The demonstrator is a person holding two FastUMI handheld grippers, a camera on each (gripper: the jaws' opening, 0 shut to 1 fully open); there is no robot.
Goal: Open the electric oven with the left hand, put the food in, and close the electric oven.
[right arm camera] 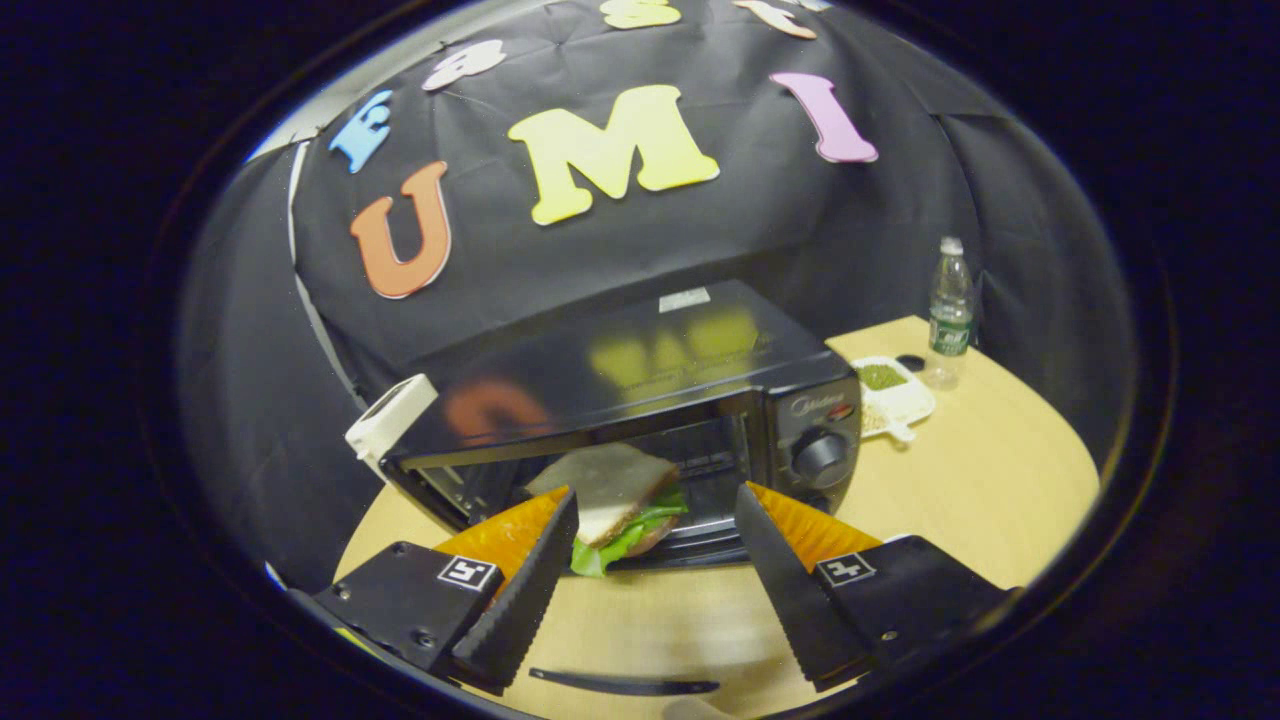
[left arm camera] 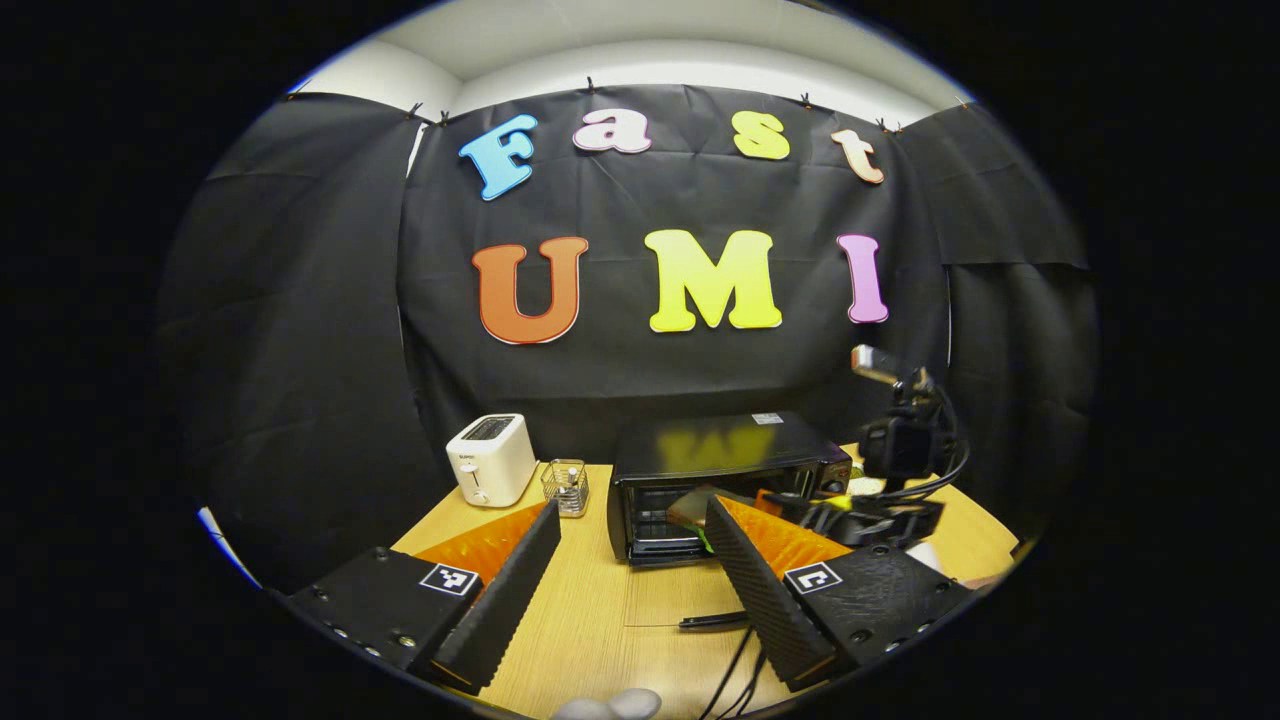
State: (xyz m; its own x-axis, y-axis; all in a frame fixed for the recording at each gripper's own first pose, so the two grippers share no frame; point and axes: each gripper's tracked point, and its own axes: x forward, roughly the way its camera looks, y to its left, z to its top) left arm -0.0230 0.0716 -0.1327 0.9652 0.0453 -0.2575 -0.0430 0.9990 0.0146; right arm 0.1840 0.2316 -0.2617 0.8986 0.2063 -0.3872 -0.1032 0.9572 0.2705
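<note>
The black electric oven stands at the back of the wooden table with its door folded down flat toward me; the door's handle lies near the front. A sandwich of white bread and green lettuce rests in the oven's mouth, partly inside. My right gripper is open right in front of it, and its left finger is close beside the sandwich. My left gripper is open and holds nothing, back from the oven. The right gripper's camera mount shows at the oven's right.
A white toaster and a small wire basket stand left of the oven. To its right are a white dish of green food and a water bottle. Cables trail over the table's front.
</note>
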